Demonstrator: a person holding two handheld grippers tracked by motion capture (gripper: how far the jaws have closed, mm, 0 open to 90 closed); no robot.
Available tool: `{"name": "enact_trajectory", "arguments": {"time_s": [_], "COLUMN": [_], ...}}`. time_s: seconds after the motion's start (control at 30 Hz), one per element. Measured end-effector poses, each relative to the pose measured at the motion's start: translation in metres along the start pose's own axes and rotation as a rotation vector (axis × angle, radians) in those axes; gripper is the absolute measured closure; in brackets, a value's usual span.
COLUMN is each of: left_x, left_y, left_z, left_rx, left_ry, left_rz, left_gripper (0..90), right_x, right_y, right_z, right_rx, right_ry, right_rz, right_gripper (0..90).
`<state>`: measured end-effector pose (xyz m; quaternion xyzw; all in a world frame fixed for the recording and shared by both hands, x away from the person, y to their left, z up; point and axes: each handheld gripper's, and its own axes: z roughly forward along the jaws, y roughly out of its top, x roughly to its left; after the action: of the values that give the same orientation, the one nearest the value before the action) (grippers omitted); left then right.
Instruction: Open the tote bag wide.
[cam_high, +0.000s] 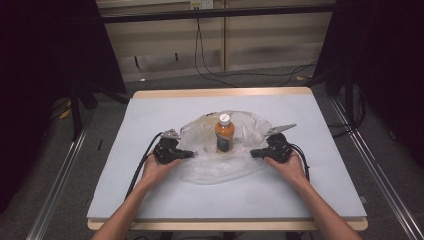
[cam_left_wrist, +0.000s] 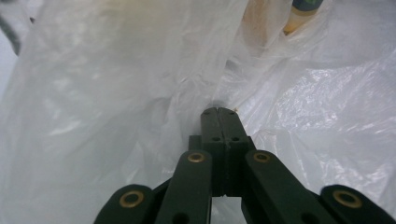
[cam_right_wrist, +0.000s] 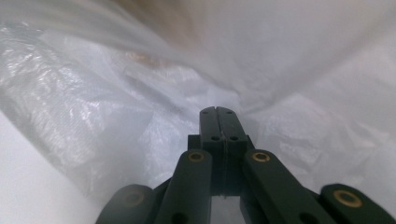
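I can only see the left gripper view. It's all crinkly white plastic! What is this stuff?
Observer: It's a clear plastic bag spread on the table, with an orange bottle standing upright in the middle of it.
Operator: Is my gripper grabbing it?
Observer: Yes, the left gripper pinches the bag's left edge, and the right gripper meets the bag's right edge, so the bottle stands between them.
Operator: Is the other one closed too?
Observer: In the right gripper view its jaws are pressed together with the plastic bunched at their tips.
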<state>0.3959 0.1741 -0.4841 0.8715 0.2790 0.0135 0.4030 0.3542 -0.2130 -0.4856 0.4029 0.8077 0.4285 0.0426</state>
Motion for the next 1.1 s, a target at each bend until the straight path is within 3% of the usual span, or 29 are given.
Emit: {"name": "enact_trajectory", "arguments": {"time_s": [0.07, 0.1, 0.13, 0.27, 0.47, 0.5, 0.57, 0.83, 0.97, 1.1], "left_x": [-0.001, -0.002, -0.003, -0.009, -0.016, -0.016, -0.017, -0.019, -0.017, -0.015], "left_y": [0.001, 0.005, 0.006, 0.009, 0.014, 0.016, 0.02, 0.021, 0.027, 0.052], "left_z": [-0.003, -0.009, -0.011, -0.017, -0.025, -0.026, -0.028, -0.024, -0.025, -0.036], "left_rx": [-0.026, -0.08, -0.098, -0.126, -0.182, -0.19, -0.213, -0.211, -0.234, -0.328], "left_ry": [-0.007, -0.012, -0.028, -0.04, -0.047, -0.053, -0.059, -0.062, -0.062, -0.075], "left_rz": [-0.002, -0.013, -0.02, -0.008, 0.002, -0.001, -0.004, 0.005, 0.002, -0.002], "left_gripper": [90.0, 90.0, 90.0, 90.0, 90.0, 90.0, 90.0, 90.0, 90.0, 90.0], "right_x": [0.005, 0.007, 0.01, 0.017, 0.031, 0.033, 0.035, 0.024, 0.023, 0.027], "right_y": [0.004, 0.007, 0.008, 0.009, 0.005, 0.006, 0.005, -0.003, 0.011, 0.043], "right_z": [-0.007, -0.01, -0.013, -0.02, -0.047, -0.059, -0.067, -0.09, -0.099, -0.101], "right_rx": [-0.045, -0.072, -0.087, -0.101, -0.159, -0.186, -0.198, -0.233, -0.286, -0.306], "right_ry": [0.013, 0.026, 0.032, 0.04, 0.033, 0.006, -0.001, -0.026, -0.024, -0.022], "right_rz": [-0.015, -0.02, -0.016, -0.034, -0.053, -0.041, -0.059, -0.026, -0.033, -0.075], "right_gripper": [90.0, 90.0, 90.0, 90.0, 90.0, 90.0, 90.0, 90.0, 90.0, 90.0]}}
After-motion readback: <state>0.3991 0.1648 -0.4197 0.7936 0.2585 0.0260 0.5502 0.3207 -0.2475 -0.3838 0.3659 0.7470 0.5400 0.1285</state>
